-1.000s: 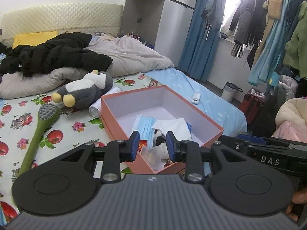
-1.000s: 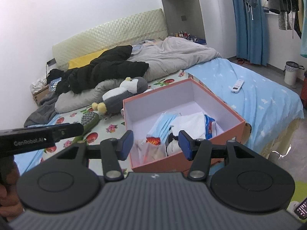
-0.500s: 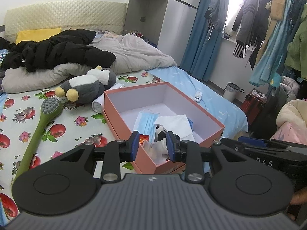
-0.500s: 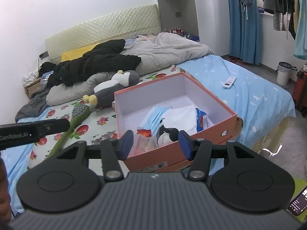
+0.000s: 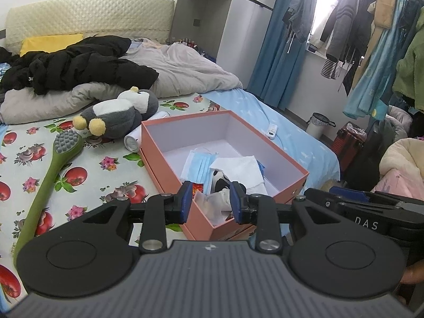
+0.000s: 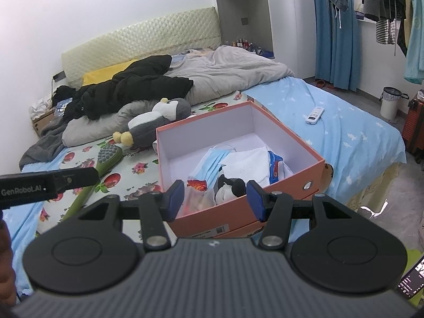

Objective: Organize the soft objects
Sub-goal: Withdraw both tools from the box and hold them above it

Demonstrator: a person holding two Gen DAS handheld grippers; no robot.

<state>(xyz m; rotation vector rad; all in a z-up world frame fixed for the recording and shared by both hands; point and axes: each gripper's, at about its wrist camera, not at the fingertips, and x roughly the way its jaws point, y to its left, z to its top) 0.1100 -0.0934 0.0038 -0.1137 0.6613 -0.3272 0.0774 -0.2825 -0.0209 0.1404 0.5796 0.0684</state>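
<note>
Nearest the cameras, claws: left claw [image 5: 211,202] and right claw [image 6: 215,200] both hang apart and empty, short of the box's near wall.
Box: orange shoebox [image 5: 281,156] on the bed [image 5: 39,143], open.
Box contents: small panda plush [image 6: 229,186], blue face masks [image 6: 212,160], white cloth [image 6: 250,163]; all light, limp, easily crushed.
Beside the box, left: green long-handled brush [image 5: 50,168], stiffer.
Beyond the box: penguin plush [image 5: 119,112] lying on its side against the grey duvet [image 5: 185,71]; looks light, squashy, not slippery.
Hold: pinch its plump body mid-belly, probably.
</note>
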